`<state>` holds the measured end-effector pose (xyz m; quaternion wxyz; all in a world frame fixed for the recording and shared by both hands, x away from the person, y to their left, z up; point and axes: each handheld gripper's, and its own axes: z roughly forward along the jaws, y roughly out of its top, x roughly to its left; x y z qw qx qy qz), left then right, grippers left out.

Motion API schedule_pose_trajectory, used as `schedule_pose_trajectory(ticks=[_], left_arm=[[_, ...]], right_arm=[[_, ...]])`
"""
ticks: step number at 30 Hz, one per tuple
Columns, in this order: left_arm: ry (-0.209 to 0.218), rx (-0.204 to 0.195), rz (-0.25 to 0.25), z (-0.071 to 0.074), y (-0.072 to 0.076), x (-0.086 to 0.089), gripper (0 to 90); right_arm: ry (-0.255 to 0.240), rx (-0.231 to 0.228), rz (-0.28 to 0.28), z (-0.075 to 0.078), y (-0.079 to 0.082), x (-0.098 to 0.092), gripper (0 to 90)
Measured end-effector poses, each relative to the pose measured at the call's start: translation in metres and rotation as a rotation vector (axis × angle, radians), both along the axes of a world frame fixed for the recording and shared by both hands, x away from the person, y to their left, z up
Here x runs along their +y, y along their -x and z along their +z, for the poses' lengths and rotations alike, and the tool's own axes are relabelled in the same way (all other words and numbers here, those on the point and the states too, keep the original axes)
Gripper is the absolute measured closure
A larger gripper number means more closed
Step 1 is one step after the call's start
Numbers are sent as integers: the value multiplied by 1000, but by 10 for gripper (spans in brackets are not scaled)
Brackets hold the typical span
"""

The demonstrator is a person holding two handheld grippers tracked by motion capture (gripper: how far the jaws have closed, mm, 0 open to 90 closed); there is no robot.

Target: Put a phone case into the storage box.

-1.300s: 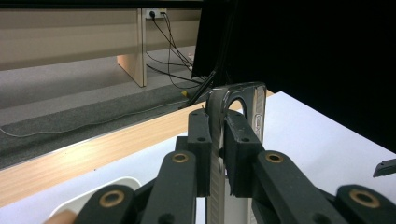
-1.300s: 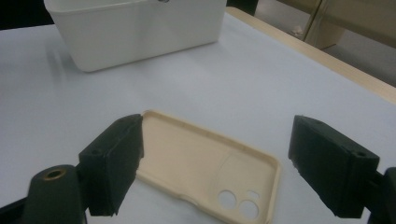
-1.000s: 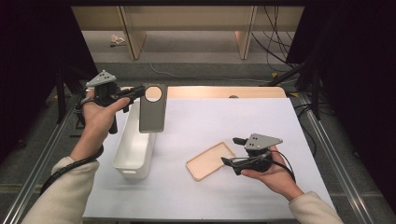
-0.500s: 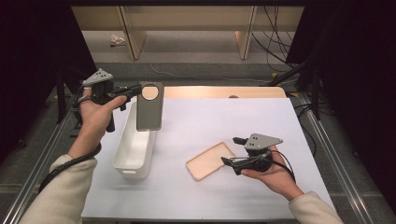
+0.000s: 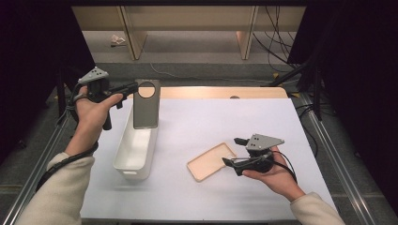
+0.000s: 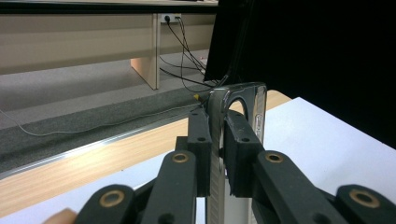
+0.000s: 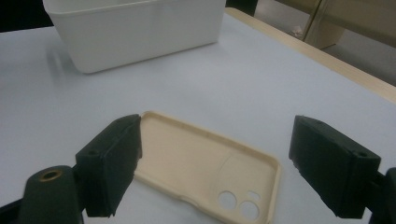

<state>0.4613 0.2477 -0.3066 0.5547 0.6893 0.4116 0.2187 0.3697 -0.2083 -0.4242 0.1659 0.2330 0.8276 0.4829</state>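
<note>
White tabletop (image 5: 225, 126) under dim room light carries a white bin (image 5: 136, 147) as the landmark. Held upright just above the bin's far end is a dark grey phone case (image 5: 145, 105), pinched at its top edge by the left gripper (image 5: 129, 88). Right of the bin lies a beige phone case (image 5: 210, 161), inside up; the right gripper (image 5: 231, 151) sits spread wide at its near edge.

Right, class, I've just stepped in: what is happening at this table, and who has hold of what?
A person works with a gripper in each hand. The left gripper is shut on the top edge of a grey phone case, which hangs upright over the far end of a white bin. The right gripper is open, its jaws either side of a beige phone case lying inside-up on the white table, not gripping it.
</note>
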Motion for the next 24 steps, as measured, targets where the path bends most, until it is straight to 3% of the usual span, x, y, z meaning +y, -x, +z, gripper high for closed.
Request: schedule_pose_trajectory(ticks=[24], left_arm=[[-5,4,30,-3,-9,14,814]], right_arm=[[2,-2,-2,0,0,0,180]])
